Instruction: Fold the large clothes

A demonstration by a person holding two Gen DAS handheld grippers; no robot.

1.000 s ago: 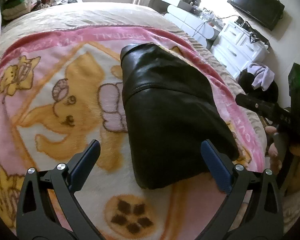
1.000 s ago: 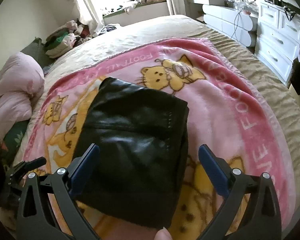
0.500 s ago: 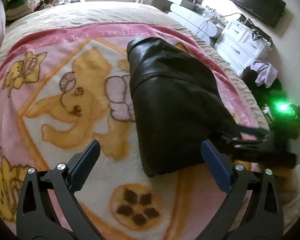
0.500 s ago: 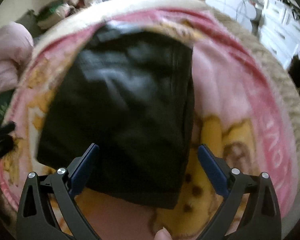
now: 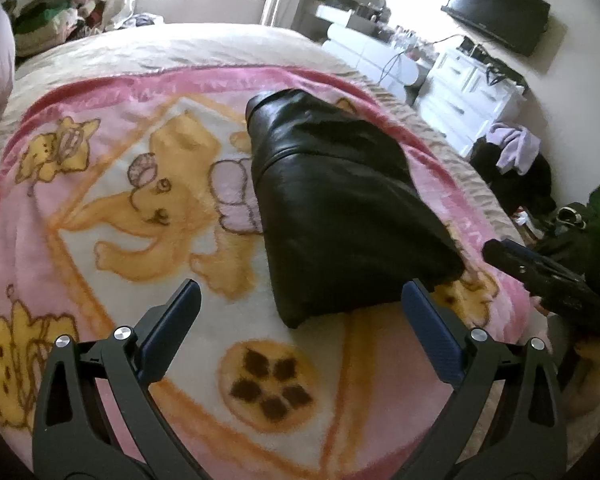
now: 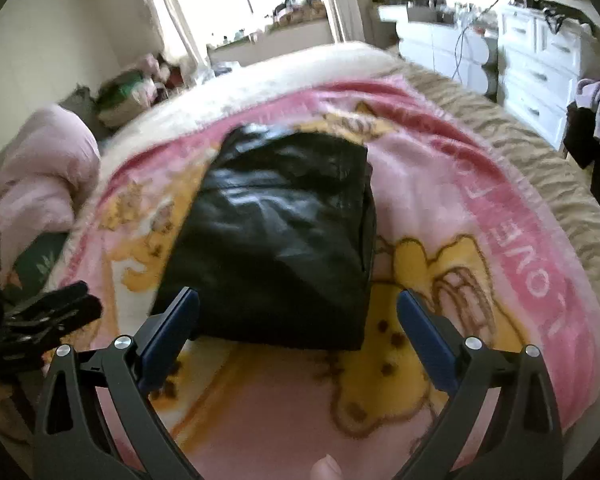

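The black garment [image 5: 340, 216] lies folded into a compact block on the pink blanket [image 5: 100, 208] that covers the bed [image 5: 180, 48]. It sits toward the right half of the blanket as the left camera sees it, and close to the middle in the right view [image 6: 284, 248]. Its edges are squared and the layers are stacked, with one thick fold running along the near side, so the folding looks finished or close to it.

The left hand-held gripper [image 5: 300, 320] hovers above the blanket with its jaws spread wide and nothing between them. Its right finger [image 5: 428, 320] stands just beside the garment's near corner, though contact cannot be told. The right hand-held gripper [image 6: 298, 322] is likewise wide open and empty, its two fingers framing the near edge of the block from above. Holding both tools open and off the cloth suits a pause to check the result: nothing needs pinning, and the glossy, stiff-looking material seems to keep its shape unaided.

Each tool shows in the other's view, the right one at the far right of the left camera [image 5: 540, 280], the left one low at the left of the right camera [image 6: 40, 316]. They flank the garment, probably so either can press or shift the block if a layer springs up.
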